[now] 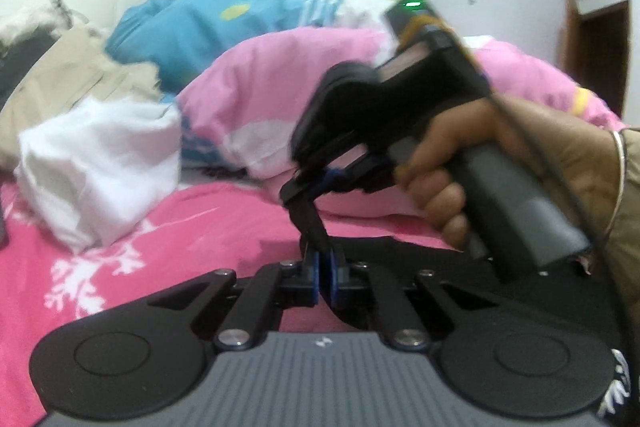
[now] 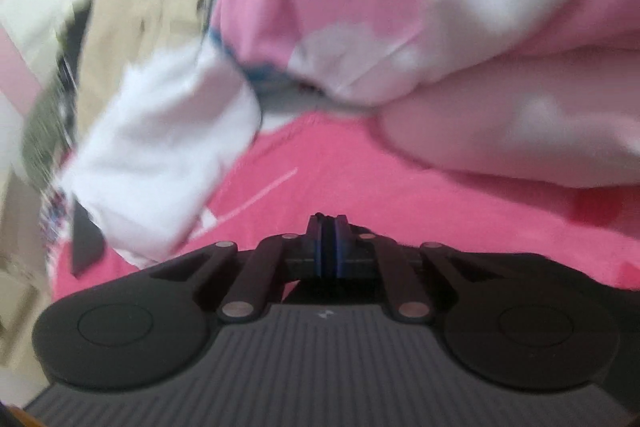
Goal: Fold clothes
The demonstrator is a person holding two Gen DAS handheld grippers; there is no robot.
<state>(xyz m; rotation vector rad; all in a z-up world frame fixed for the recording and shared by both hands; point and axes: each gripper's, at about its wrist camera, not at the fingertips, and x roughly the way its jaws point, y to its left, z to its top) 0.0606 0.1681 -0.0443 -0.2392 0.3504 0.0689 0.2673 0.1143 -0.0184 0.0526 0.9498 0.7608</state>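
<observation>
Black cloth is what we have here, a dark garment (image 1: pixel 310 223) strung between both tongs over the pink bedsheet (image 1: pixel 224 223). The left tongs (image 1: pixel 325 273) are pressed together on its lower end, and the right tongs (image 1: pixel 298 185), gripped in the person's right hand (image 1: pixel 452 167), look pinched on the upper end in the left wrist view. The right wrist view shows the right tongs' fingers (image 2: pixel 318 247) closed with something dark between them, though it is blurred. We judge this as a fold in mid-carry: one edge lifted up and across the other. Next, we reckon, the held edge needs laying down flat and lined up before either pinch lets go. The right hand sits above and tilted downward, the left low near the bed. A white garment (image 1: pixel 100 163) lies well apart to the left, before the pink duvet (image 1: pixel 272 83).
</observation>
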